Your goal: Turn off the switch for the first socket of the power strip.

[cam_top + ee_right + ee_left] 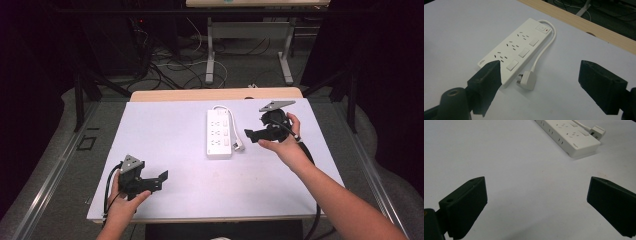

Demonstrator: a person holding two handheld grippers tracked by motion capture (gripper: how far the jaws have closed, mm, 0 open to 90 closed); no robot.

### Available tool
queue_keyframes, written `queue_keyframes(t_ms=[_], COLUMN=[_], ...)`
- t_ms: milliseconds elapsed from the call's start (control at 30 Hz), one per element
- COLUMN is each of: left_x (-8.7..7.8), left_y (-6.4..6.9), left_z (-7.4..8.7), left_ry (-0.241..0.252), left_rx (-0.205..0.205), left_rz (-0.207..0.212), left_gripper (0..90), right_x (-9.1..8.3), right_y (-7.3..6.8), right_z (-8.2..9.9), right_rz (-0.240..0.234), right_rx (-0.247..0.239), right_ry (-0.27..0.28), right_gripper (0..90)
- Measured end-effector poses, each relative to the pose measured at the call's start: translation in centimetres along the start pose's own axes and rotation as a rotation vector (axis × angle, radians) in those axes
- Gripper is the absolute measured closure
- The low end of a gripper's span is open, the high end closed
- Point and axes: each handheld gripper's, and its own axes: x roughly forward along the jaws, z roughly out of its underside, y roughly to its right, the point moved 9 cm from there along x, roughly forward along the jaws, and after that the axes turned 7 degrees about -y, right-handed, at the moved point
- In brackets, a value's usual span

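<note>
Hovering my right gripper (251, 135) just beside the white plastic three-socket power strip (219, 133), I see its jaws spread wide around nothing. The strip lies mid-table with its white plug (527, 80) alongside. My left gripper (159, 180) sits apart near the front edge, jaws open and empty.

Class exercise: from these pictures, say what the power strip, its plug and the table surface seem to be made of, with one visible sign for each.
Power strip: probably moulded white plastic, smooth with a slight sheen, crisp edges and recessed socket slots.
Plug: likely the same white plastic, with metal-looking pins; its cable looks like flexible rubbery sheathing, since it curves.
Table surface: a matte white sheet, material unclear, over a wood-look board.
</note>
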Motion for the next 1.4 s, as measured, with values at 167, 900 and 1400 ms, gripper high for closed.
queue_keyframes(t_ms=[167, 900, 1400], left_x=[0.0, 0.0, 0.0], left_y=[0.0, 0.0, -0.1], left_z=[0.0, 0.0, -0.1], left_ry=[-0.001, 0.001, 0.011], left_rx=[0.002, 0.005, 0.002], left_rz=[-0.001, 0.001, -0.003], left_gripper=[2.8, 2.9, 3.0], right_x=[0.5, 2.2, 3.8], right_y=[-0.2, -0.7, -0.8], right_z=[-0.7, -3.4, -5.1], right_rz=[-0.009, -0.009, 0.006], right_rx=[0.001, -0.035, -0.050], right_ry=[-0.001, -0.022, -0.047], right_gripper=[20.0, 26.9, 35.8])
